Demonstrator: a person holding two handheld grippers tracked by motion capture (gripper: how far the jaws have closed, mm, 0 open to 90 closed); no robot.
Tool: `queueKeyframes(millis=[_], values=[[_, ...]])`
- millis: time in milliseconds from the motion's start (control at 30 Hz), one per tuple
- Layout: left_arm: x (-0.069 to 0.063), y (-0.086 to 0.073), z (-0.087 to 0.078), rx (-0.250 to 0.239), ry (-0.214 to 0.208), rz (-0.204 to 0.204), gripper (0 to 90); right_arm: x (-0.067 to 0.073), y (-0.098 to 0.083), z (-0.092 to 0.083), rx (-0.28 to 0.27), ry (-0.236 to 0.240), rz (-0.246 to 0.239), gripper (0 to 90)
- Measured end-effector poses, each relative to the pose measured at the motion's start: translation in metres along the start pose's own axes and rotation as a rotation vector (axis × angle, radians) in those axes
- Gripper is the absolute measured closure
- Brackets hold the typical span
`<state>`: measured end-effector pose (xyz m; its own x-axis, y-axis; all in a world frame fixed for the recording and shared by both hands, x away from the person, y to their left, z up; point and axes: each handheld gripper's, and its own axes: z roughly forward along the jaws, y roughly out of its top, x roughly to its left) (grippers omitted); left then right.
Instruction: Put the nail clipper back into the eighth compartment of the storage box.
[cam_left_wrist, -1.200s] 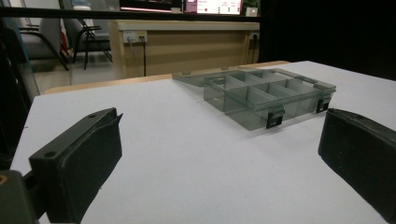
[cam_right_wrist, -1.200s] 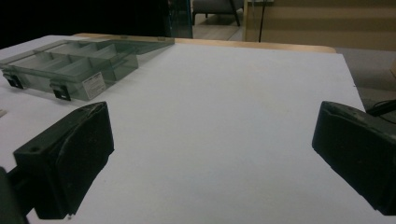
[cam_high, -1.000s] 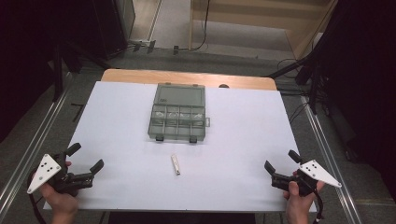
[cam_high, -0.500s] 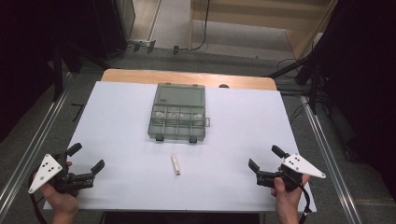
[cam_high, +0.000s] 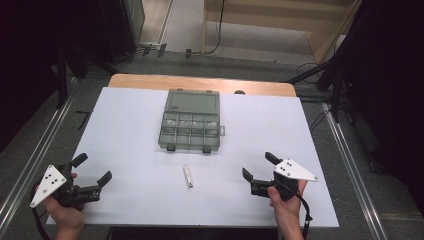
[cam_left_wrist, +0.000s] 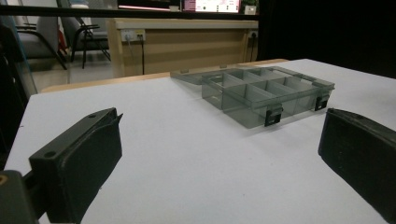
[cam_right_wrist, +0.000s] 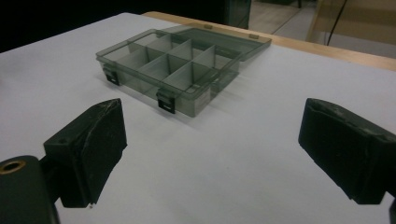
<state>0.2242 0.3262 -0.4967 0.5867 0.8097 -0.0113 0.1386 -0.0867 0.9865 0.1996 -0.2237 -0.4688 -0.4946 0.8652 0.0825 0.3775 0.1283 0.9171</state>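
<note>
A smoky clear compartment box (cam_high: 192, 120) lies on the white table (cam_high: 125, 130) just past its middle, lid folded back flat, two black latches facing me. It also appears as the box (cam_left_wrist: 266, 91) in the left gripper view and the box (cam_right_wrist: 177, 60) in the right gripper view, its cells looking bare. A small pale stick-like piece (cam_high: 188, 176) lies in front of the box. My left gripper (cam_high: 93, 168) (cam_left_wrist: 219, 140) is open at the front left corner, holding nothing. My right gripper (cam_high: 257, 165) (cam_right_wrist: 210, 126) is open at the front right, to the right of the stick and apart from it.
A wooden strip (cam_high: 200, 82) runs along the table's far edge. Metal rails (cam_high: 45, 145) flank both sides. White surface stretches between the grippers and the box. Cables and dark furniture stand on the floor beyond.
My right gripper has moved left along the front of the table, from the front right corner toward the stick. The left gripper has hardly moved.
</note>
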Motion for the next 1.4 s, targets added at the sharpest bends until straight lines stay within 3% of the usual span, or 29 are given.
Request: queueKeyframes(millis=[267, 500, 667, 767, 833, 1000, 1100, 1400], values=[[0.001, 0.0, 0.0, -0.003, 0.0, -0.006, 0.0, 0.019, 0.007, 0.016, 0.036, 0.044, -0.006, 11.8], [0.001, 0.0, -0.001, -0.009, -0.004, -0.013, 0.0, 0.038, 0.014, 0.03, 0.073, 0.037, -0.024, 14.3], [0.002, 0.0, -0.001, -0.01, -0.006, -0.015, 0.0, 0.055, 0.018, 0.041, 0.117, -0.001, -0.034, 26.3], [0.001, 0.0, -0.001, -0.008, -0.008, -0.011, 0.0, 0.064, 0.018, 0.048, 0.135, 0.014, -0.045, 29.4], [0.001, 0.0, -0.001, -0.007, -0.008, -0.01, 0.0, 0.069, 0.017, 0.051, 0.129, 0.006, -0.046, 36.8], [0.001, 0.0, 0.0, -0.005, -0.008, -0.009, 0.0, 0.078, 0.016, 0.062, 0.168, 0.062, -0.007, 45.7], [0.001, 0.0, 0.0, -0.002, -0.008, -0.007, 0.0, 0.084, 0.015, 0.068, 0.216, 0.109, 0.043, 47.4], [0.001, 0.0, -0.001, -0.004, -0.011, -0.008, 0.0, 0.103, 0.013, 0.085, 0.327, 0.165, 0.068, 59.3]])
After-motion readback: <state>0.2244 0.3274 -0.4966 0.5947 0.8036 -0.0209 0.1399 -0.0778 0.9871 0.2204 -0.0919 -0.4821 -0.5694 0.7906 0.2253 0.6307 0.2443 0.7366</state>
